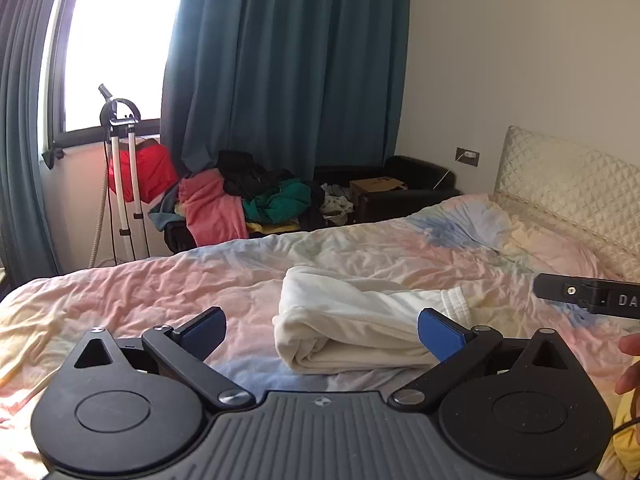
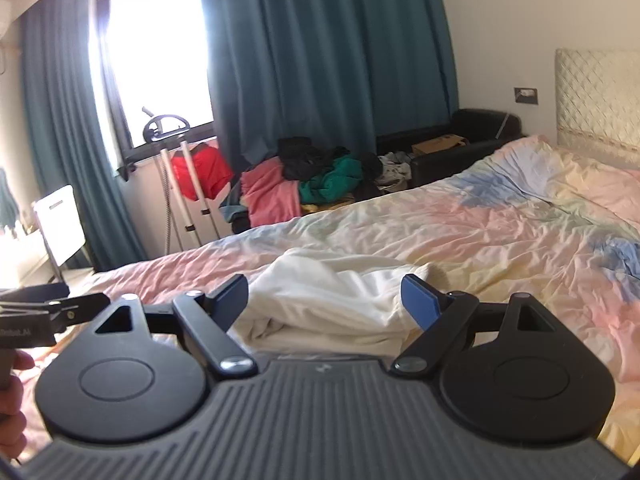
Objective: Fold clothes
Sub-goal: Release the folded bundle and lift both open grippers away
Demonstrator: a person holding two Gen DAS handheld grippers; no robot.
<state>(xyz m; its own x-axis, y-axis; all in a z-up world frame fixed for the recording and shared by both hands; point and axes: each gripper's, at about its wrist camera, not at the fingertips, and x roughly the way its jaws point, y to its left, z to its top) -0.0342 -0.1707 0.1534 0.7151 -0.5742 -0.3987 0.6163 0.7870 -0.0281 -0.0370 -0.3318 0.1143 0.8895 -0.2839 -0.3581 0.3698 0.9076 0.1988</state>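
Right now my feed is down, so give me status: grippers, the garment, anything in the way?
Left gripper open, empty. Right gripper open, empty. White garment lies folded on the bed, untouched. Nothing in the way.

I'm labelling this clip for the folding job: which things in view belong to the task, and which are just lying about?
Part of the job:
white garment, folded on the bed
left gripper, open
right gripper, open

Just lying about:
clothes pile beyond the bed
garment steamer
cardboard box
curtains
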